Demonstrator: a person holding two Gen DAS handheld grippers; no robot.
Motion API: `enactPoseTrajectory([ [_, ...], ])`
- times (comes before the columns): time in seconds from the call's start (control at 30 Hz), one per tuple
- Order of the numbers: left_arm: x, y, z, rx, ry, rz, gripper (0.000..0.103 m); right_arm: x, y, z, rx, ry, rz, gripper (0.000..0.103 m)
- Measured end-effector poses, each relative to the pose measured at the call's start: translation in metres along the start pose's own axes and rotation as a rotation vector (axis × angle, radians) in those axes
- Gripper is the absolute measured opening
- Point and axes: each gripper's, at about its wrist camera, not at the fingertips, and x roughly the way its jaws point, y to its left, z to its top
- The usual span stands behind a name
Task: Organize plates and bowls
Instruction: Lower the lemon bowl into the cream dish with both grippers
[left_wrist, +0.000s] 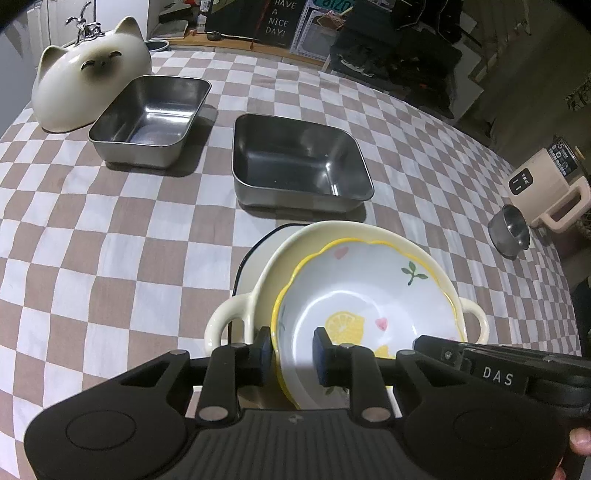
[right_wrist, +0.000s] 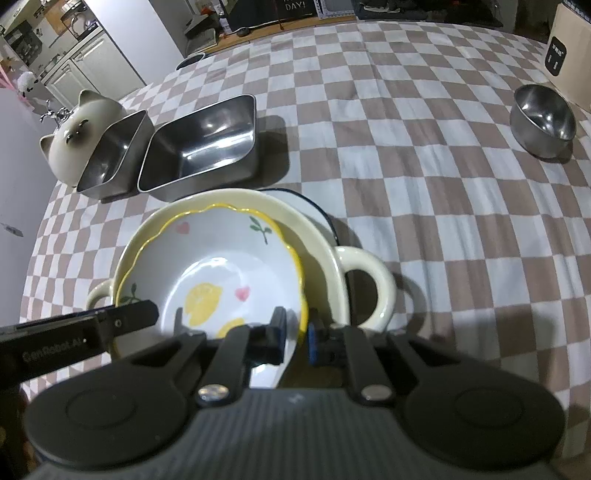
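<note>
The left tongs (left_wrist: 291, 354) straddle the lemon bowl's (left_wrist: 362, 295) near rim, one pad clear of it. The right tongs (right_wrist: 297, 338) pinch its rim. The bowl sits inside a cream two-handled bowl (left_wrist: 332, 232) on the checkered bench (left_wrist: 110, 240); two steel trays (left_wrist: 299, 162) lie beyond.

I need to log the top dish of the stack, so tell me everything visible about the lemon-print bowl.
The lemon-print bowl looks like glossy white ceramic with a wavy yellow rim and painted lemon slices, pink hearts and green sprigs. It is empty and sits slightly tilted inside the cream two-handled bowl. The left gripper straddles its near rim, with a gap visible at the inner pad. The right gripper straddles the rim on the other side.
</note>
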Motion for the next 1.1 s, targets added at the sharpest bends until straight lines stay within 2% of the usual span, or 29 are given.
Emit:
enactPoseTrajectory([
  [0.3,-0.0004,0.0009,-0.0016,-0.002,0.003,-0.014,0.025,0.0012,-0.0020,0.0004,0.004,0.006,0.009,0.017],
  [0.4,-0.0007,0.0012,-0.0021,-0.001,0.006,-0.028,0.030,0.0013,-0.0006,0.0002,-0.002,0.007,0.013,0.021],
  [0.47,-0.0008,0.0015,-0.0024,-0.001,0.007,-0.034,0.030,0.0014,0.0025,-0.0007,-0.019,0.005,0.015,0.028],
  [0.53,-0.0011,0.0023,-0.0028,-0.002,0.008,-0.039,0.030,0.0009,0.0036,-0.0016,-0.030,0.002,0.012,0.029],
  [1.0,-0.0017,0.0015,-0.0030,0.010,0.037,-0.041,0.032,-0.0008,0.0002,-0.0002,-0.013,0.010,0.018,0.029],
  [1.1,-0.0083,-0.0006,-0.0027,0.032,0.007,-0.031,0.038,-0.0039,0.0003,-0.0006,-0.018,0.000,0.013,0.030],
])
